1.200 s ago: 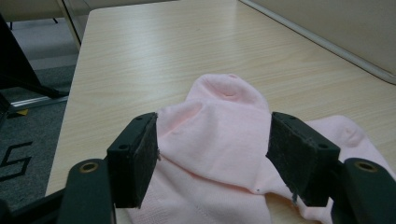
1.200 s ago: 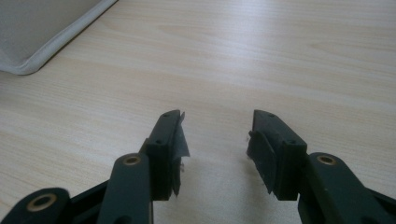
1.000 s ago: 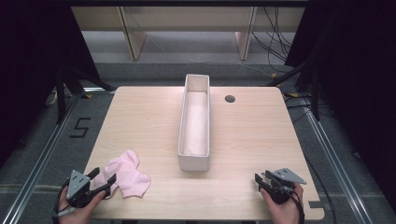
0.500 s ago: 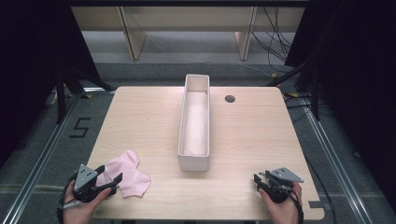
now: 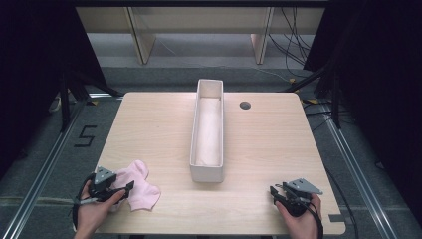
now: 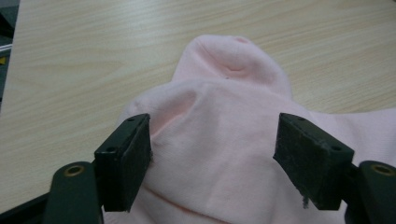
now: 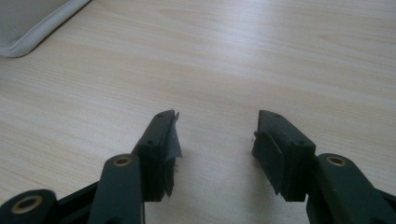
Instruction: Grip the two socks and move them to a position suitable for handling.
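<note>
Showed, from the high view, a light wooden table (image 5: 268, 149) with a long white tray (image 5: 206, 172) set lengthwise down its middle, open end to end toward the far edge. Beyond the tray's far right corner, a small dark round hole (image 5: 245, 105) in the tabletop.

At the near left corner, lay a crumpled pink cloth (image 5: 142, 186), flat on the wood, well apart from the tray. Held over its left edge in the person's left hand (image 5: 92, 211): the left gripper (image 5: 128, 188), pointed toward the cloth. In the left gripper view, stood with jaws spread wide on either side of a raised fold of the pink cloth (image 6: 224, 140), the cloth bulging up between the pads of the left gripper (image 6: 215, 135) and not pinched. Left pad (image 6: 135, 154) right against the fabric; whether pressing, could not be told.

At the near right corner, held low over bare wood in the right hand (image 5: 301, 219): the right gripper (image 5: 274, 190), well apart from the tray and cloth. In the right gripper view, jaws of the right gripper (image 7: 212, 126) parted, having just been opening, with nothing between them but tabletop. At the upper left there, a rounded corner of the white tray (image 7: 28, 28).
</note>
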Demonstrator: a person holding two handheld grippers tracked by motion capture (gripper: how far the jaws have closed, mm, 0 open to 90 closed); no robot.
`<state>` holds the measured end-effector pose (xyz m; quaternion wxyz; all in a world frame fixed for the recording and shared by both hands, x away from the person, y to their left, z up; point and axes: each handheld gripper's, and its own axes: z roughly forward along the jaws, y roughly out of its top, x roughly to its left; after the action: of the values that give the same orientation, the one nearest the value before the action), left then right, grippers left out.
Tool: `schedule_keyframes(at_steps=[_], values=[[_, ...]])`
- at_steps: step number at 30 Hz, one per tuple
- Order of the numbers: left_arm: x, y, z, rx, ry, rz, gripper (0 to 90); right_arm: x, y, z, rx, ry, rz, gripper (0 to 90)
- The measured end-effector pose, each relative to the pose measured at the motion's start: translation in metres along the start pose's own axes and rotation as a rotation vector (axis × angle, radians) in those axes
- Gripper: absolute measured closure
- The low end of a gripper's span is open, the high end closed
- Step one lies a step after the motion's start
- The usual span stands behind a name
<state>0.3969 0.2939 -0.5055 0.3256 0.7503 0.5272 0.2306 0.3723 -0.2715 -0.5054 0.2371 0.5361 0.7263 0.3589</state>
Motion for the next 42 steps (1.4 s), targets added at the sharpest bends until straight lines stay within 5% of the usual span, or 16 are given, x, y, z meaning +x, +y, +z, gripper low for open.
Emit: schedule_keyframes(at_steps=[9,10,13,18,22,28,32,34,37,38,41,42], values=[[0.003,-0.001,0.002,0.030,-0.002,-0.021,36.8,0.003,0.000,0.001,0.013,0.011,0.035,48.6],[0.002,0.000,0.002,0.032,0.009,-0.024,43.0,0.001,0.000,0.001,0.014,0.013,0.007,48.6],[0.000,0.000,0.001,0.037,0.010,-0.018,50.3,0.002,0.000,0.001,0.015,0.013,0.004,48.6],[-0.007,0.001,0.001,0.040,0.000,-0.014,76.2,0.002,0.000,0.004,0.006,-0.003,-0.004,48.6],[-0.010,0.001,-0.002,0.034,-0.041,-0.080,81.5,0.002,0.000,0.001,0.017,0.020,0.005,48.5],[-0.047,0.006,-0.008,-0.011,-0.162,-0.087,82.5,0.002,0.001,0.002,0.007,0.007,-0.010,48.4],[-0.063,0.010,-0.006,-0.007,-0.187,-0.039,82.3,0.006,0.000,0.002,0.002,0.012,0.019,48.6],[-0.071,0.012,-0.001,-0.002,-0.193,-0.018,82.0,0.008,0.004,-0.001,-0.016,0.019,-0.028,50.9],[-0.076,0.012,0.003,0.003,-0.196,-0.019,81.3,0.020,0.009,-0.007,-0.018,0.048,-0.014,53.5],[-0.077,0.012,0.003,0.015,-0.197,-0.001,78.1,0.029,0.015,-0.009,-0.031,0.087,-0.077,56.5],[-0.079,0.012,0.002,-0.004,-0.201,0.007,68.4,0.046,0.020,-0.011,-0.015,0.135,-0.096,61.7],[-0.078,0.012,-0.003,-0.031,-0.186,0.046,55.3,0.068,0.027,-0.011,-0.013,0.208,-0.198,66.9]])
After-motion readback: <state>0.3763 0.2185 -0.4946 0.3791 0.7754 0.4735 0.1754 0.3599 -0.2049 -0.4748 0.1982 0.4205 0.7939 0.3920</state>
